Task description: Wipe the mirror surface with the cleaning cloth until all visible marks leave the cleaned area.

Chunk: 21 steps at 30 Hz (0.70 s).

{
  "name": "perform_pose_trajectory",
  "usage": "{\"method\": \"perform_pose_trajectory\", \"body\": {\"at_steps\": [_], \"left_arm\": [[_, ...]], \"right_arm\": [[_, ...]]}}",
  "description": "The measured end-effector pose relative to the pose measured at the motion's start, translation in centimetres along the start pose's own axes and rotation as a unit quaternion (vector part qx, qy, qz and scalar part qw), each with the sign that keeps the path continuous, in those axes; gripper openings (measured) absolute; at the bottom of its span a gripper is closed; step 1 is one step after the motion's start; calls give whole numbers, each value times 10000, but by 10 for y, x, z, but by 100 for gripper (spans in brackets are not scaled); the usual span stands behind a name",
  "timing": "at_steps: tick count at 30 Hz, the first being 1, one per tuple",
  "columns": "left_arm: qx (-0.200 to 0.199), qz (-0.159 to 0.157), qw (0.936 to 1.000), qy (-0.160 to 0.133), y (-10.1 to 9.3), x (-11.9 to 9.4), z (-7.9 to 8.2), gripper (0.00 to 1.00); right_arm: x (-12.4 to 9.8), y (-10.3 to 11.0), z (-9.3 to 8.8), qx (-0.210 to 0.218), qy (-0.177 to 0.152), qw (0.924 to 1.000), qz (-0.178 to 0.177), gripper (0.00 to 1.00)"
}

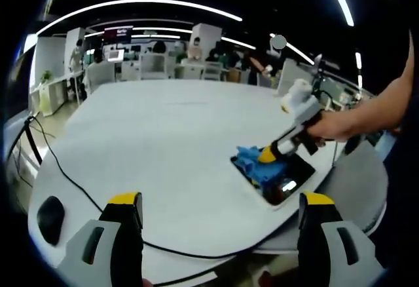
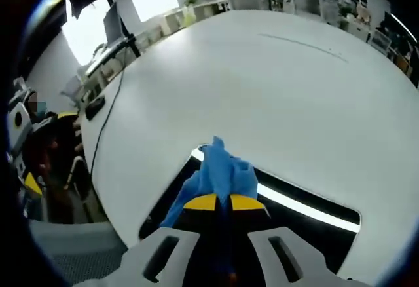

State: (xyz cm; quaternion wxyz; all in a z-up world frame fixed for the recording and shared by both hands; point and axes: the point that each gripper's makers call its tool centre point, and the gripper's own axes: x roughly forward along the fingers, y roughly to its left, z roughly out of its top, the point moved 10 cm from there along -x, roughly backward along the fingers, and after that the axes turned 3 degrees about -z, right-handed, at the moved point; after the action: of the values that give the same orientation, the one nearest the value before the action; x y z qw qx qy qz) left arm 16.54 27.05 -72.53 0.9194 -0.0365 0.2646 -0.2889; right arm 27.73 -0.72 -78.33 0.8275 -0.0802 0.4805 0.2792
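One blue cloth (image 2: 219,172) pressed on one mirror (image 2: 308,211) by right gripper (image 2: 224,203)

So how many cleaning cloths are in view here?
1. A blue cloth lies on the mirror near the table edge, pinched in the right gripper; more could lie hidden under it.

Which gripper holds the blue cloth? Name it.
The right gripper: its yellow-tipped jaws pinch the blue cloth on the mirror. The left gripper hangs open, holding nothing.
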Motion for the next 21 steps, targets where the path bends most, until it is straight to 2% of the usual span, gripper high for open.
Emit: {"method": "perform_pose_trajectory", "body": {"at_steps": [12,17,21], "left_arm": [[35,-92,10000,6,-6,9,4,100],[28,-109,9999,18,-9,11,4,100],[3,-104,9999,0,-9,11,4,100]], "right_arm": [[-23,27,-44,35,87,9995,302,0],[-29,34,-55,187,240,9985,462,0],[-31,39,-60,123,232,9981,558,0]]}}
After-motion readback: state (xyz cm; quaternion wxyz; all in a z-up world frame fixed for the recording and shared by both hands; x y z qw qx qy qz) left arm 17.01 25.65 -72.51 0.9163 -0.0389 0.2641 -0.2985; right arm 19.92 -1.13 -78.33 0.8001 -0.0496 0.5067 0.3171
